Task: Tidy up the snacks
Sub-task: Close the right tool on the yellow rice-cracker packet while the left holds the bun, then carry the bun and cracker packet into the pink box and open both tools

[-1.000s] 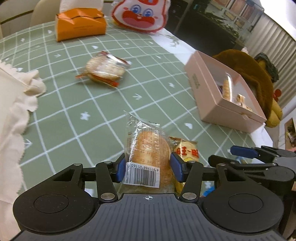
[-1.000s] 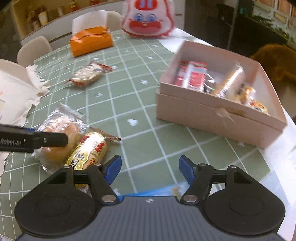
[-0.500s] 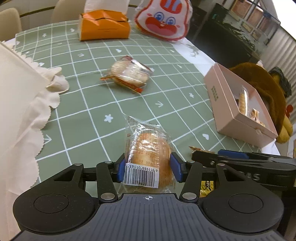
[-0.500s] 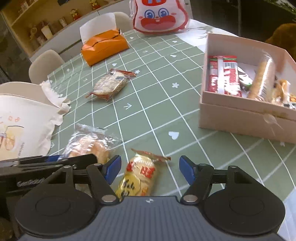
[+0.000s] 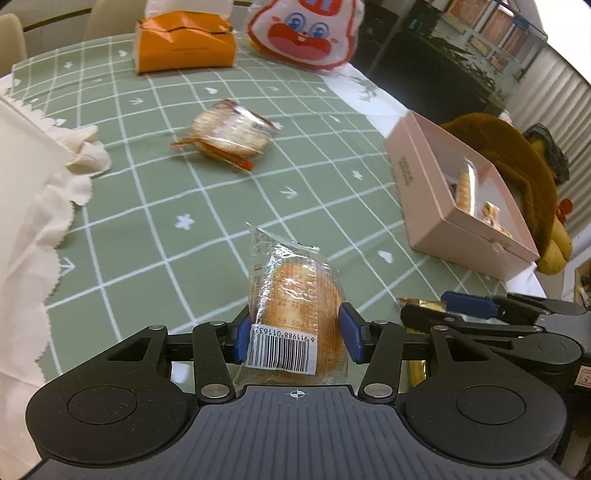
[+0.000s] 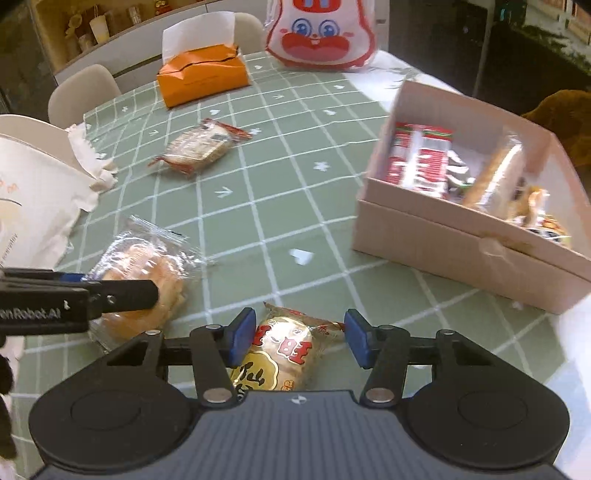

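at the lower centre of each wrist view, the left gripper (image 5: pixel 293 334) pinches the soft, crushable bread packet (image 5: pixel 295 295) while the right gripper (image 6: pixel 300 338), jaws just closing, straddles the light, crinkly, slippery rice cracker packet (image 6: pixel 282 349), best held across its middle.

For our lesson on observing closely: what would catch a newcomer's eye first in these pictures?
Probably the two snacks in the jaws close to the cameras: the left gripper pinches a clear-wrapped bun, while the right gripper, jaws just closing, straddles a gold rice cracker pack on the green cloth. Next comes the pink box of snacks to the right, then the rabbit-face bag at the far edge.
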`<state>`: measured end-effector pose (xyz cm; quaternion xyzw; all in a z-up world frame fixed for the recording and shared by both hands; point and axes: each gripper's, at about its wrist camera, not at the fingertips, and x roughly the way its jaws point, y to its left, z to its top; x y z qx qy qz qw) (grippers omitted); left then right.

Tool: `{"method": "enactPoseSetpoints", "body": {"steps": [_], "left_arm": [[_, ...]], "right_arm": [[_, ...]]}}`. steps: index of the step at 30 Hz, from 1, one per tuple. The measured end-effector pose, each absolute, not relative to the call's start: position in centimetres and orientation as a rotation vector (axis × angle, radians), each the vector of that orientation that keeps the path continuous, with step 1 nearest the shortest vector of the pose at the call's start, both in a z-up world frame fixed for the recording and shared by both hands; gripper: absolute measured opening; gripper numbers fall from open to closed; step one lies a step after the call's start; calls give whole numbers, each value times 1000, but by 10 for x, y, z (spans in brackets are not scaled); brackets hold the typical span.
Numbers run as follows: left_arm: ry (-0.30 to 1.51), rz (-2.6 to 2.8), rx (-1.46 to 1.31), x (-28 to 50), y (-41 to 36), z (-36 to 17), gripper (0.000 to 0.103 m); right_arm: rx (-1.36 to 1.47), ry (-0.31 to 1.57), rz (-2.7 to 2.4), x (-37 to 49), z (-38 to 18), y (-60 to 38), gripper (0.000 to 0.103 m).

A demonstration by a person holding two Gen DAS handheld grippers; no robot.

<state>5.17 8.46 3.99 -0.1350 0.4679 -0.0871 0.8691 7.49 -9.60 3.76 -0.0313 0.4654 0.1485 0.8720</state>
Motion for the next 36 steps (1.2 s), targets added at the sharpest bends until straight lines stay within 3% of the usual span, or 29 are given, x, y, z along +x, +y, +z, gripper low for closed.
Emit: {"method": "enactPoseSetpoints", "body": {"steps": [4,14,21,31,36], "left_arm": [[984,-219,-273,49,71,39,53],[1003,-246,-264,48,56,32,57],[1004,-252,-239,49,51,32,56],[1015,-301,-210,51,38,31,54],[1007,-341,-197,44,27,33,47]], "right_arm": [[-120,939,284,68,38,-106,53],[-115,941,266,62,26,-110,67],[-167,919,266,58,34,-107,53],[-143,878,260,43,59,-124,52],[-133,878,219,34,61,-140,52]]}}
